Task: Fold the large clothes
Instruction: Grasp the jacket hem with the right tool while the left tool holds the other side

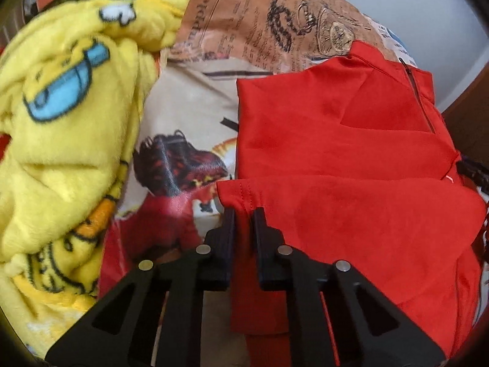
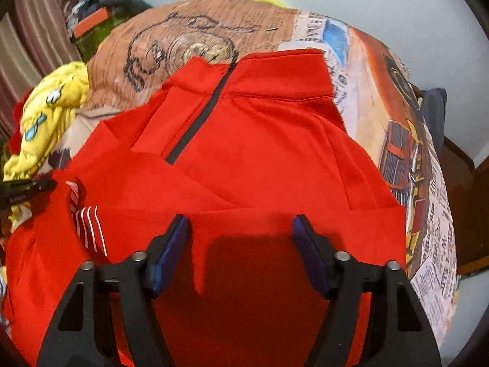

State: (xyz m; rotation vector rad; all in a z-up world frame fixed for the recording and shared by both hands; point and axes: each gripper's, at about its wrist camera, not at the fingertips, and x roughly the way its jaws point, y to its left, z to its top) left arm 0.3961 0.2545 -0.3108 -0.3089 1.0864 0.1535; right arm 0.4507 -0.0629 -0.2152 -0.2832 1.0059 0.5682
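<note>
Pinching the red garment's (image 1: 351, 159) near hem, the left tool (image 1: 243, 214) is clamped on cloth, while the right tool (image 2: 240, 223) hangs half-open over that hem, gripping nothing.

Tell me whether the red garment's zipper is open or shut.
Shut. The dark zipper runs as one closed line down the red garment from its collar, with no gap showing.

We note the red garment (image 2: 259, 153) is smooth matt cloth; yellow blanket (image 1: 61, 122) fluffy fleece; printed bedsheet (image 1: 259, 15) smooth cotton-like.
</note>
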